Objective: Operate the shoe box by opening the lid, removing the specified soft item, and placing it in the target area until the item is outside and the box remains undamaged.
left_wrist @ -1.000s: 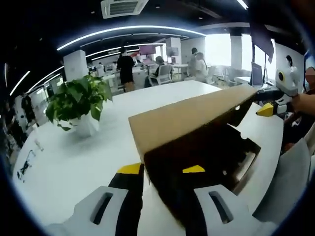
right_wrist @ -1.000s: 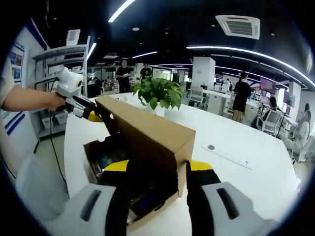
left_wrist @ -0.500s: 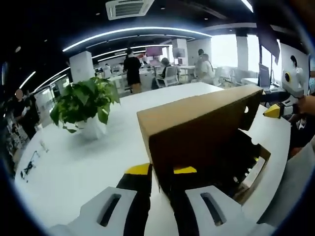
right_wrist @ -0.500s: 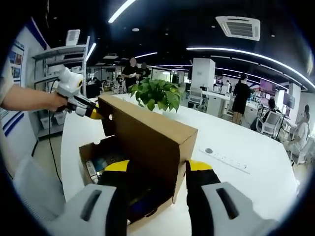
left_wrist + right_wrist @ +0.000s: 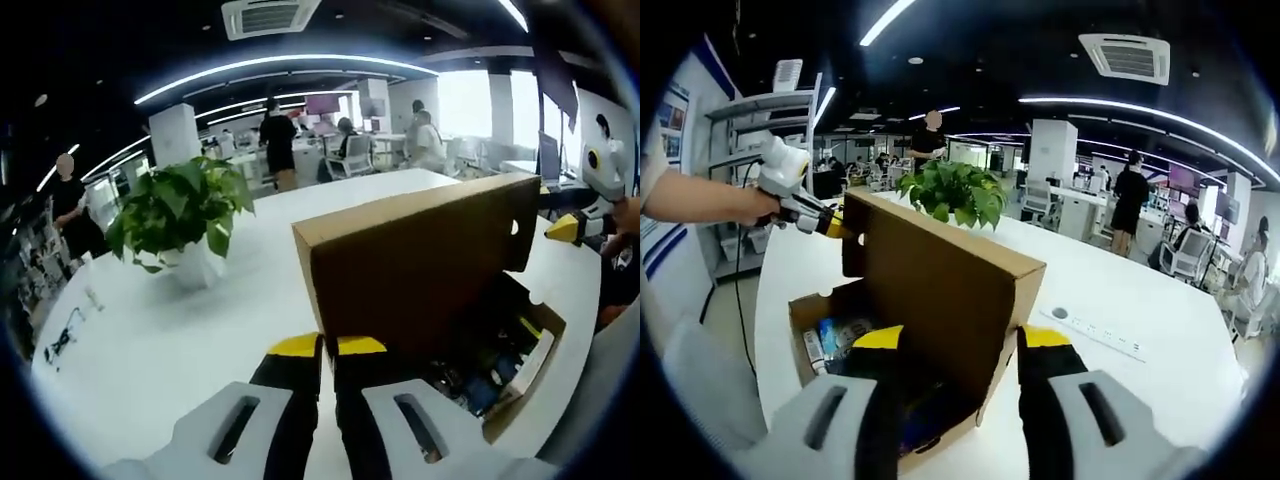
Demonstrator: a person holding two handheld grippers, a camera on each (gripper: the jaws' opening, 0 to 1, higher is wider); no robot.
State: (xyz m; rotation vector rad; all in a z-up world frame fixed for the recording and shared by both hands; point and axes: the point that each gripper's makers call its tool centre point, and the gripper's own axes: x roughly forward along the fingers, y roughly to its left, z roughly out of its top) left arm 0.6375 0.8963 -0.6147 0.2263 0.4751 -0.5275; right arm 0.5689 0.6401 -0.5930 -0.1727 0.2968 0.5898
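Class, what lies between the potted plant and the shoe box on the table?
In the left gripper view, only bare white table lies between the potted plant and the shoe box.

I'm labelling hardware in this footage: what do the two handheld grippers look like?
Each has light grey moulded bodies with slotted openings, black jaws and yellow tips. That goes for the left gripper and the right gripper. Seen from the right gripper view, the left one has a white rounded housing above a black and yellow front.

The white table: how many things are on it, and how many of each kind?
Cardboard shoe box, lid up: 1
Potted plant: 1
Flat white strip lying near the box: 1
Total: 3

Some small things lie inside the box, too jumbled to count.
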